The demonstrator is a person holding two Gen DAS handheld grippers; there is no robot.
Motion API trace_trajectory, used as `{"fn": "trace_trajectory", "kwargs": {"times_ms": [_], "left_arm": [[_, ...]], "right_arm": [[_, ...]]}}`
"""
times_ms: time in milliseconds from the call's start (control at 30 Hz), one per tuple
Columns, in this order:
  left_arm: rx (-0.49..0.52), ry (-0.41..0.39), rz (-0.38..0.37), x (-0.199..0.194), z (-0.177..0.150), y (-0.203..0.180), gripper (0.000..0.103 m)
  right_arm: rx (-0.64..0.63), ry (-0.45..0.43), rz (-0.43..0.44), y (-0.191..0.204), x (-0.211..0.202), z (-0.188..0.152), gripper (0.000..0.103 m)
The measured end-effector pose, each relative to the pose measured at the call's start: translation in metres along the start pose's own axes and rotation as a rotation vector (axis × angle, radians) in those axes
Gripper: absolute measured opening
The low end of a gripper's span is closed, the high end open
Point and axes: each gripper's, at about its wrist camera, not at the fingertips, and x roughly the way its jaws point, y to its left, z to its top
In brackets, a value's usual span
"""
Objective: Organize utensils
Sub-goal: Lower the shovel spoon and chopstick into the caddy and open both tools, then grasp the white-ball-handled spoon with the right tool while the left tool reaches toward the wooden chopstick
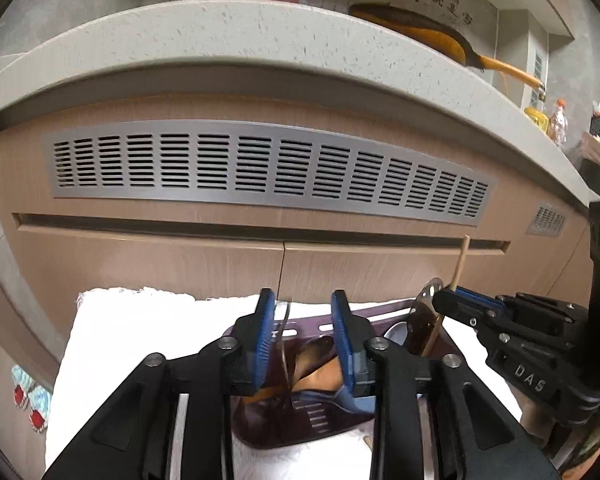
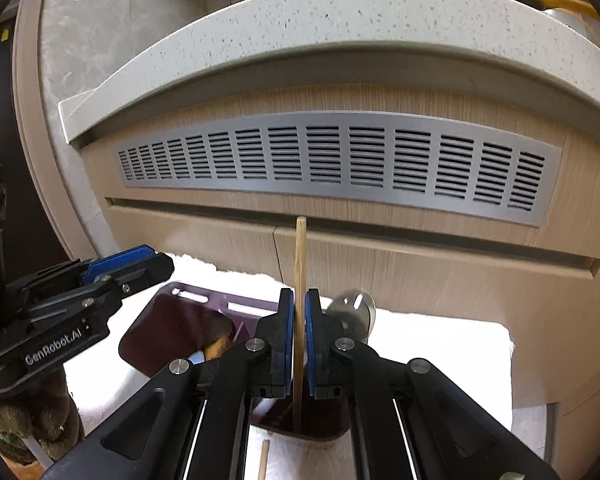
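Gripping a chopstick (image 2: 300,280) between its blue pads, the right gripper (image 2: 299,336) is clamped tight, with the stick standing nearly upright and its lower end reaching down into the purple tray (image 2: 204,298). From the left wrist view the same right gripper (image 1: 450,300) comes in from the right edge, and the chopstick (image 1: 460,260) rises from its tip, leaning slightly right against the cabinet (image 1: 180,264) front. The left gripper (image 1: 304,332) hangs over the tray (image 1: 380,314) with its jaws partly apart; a thin, blurred utensil (image 1: 286,344) shows in the gap close to the left pad, but whether the pads press on it I cannot tell. Below and between those jaws lie a dark spoon (image 1: 316,354) and other utensils piled in the tray, too blurred to name. A round metal strainer (image 1: 426,300) with holes stands at the tray's far right corner, just beside the right gripper's tip; in the right wrist view the strainer (image 2: 354,306) sits just right of the closed jaws. The tray rests on a white towel (image 1: 140,320). Another chopstick (image 2: 264,460) lies on the towel (image 2: 440,344) near the bottom of the right wrist view. Behind everything runs a metal vent (image 1: 260,168) in the cabinet under a speckled counter (image 1: 220,32), on which an orange pan (image 1: 420,28) sits.
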Motion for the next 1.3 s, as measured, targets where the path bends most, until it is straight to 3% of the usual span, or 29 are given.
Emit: {"fn": "trace_trajectory", "kwargs": {"times_ms": [133, 333, 400, 567, 833, 933, 1000, 1033, 1233, 1300], "left_arm": [[0.014, -0.026, 0.006, -0.022, 0.001, -0.004, 0.051], [0.066, -0.017, 0.012, -0.047, -0.017, -0.017, 0.057], [0.070, 0.005, 0.001, -0.052, -0.030, -0.020, 0.061], [0.076, 0.101, -0.015, -0.050, -0.066, -0.027, 0.062], [0.054, 0.308, -0.068, -0.025, -0.123, -0.040, 0.062], [0.045, 0.321, -0.053, -0.023, -0.131, -0.042, 0.062], [0.043, 0.327, -0.030, -0.023, -0.134, -0.041, 0.062], [0.043, 0.329, -0.020, -0.023, -0.135, -0.040, 0.062], [0.014, 0.346, -0.005, -0.021, -0.138, -0.030, 0.062], [0.006, 0.350, -0.008, -0.021, -0.138, -0.026, 0.062]], "right_arm": [[-0.047, -0.007, -0.028, 0.006, -0.014, -0.005, 0.007], [-0.050, 0.008, -0.058, 0.000, -0.037, -0.023, 0.014], [-0.048, 0.017, -0.067, -0.003, -0.042, -0.030, 0.020], [-0.049, 0.072, -0.079, -0.008, -0.050, -0.061, 0.031], [-0.050, 0.272, -0.012, -0.001, -0.030, -0.124, 0.031], [0.016, 0.326, -0.034, -0.010, -0.022, -0.142, 0.034], [0.070, 0.344, -0.061, -0.017, -0.016, -0.149, 0.045], [0.092, 0.356, -0.070, -0.018, -0.013, -0.152, 0.046], [0.077, 0.351, -0.137, -0.007, -0.002, -0.153, 0.049], [0.070, 0.353, -0.140, -0.004, 0.003, -0.151, 0.055]]}}
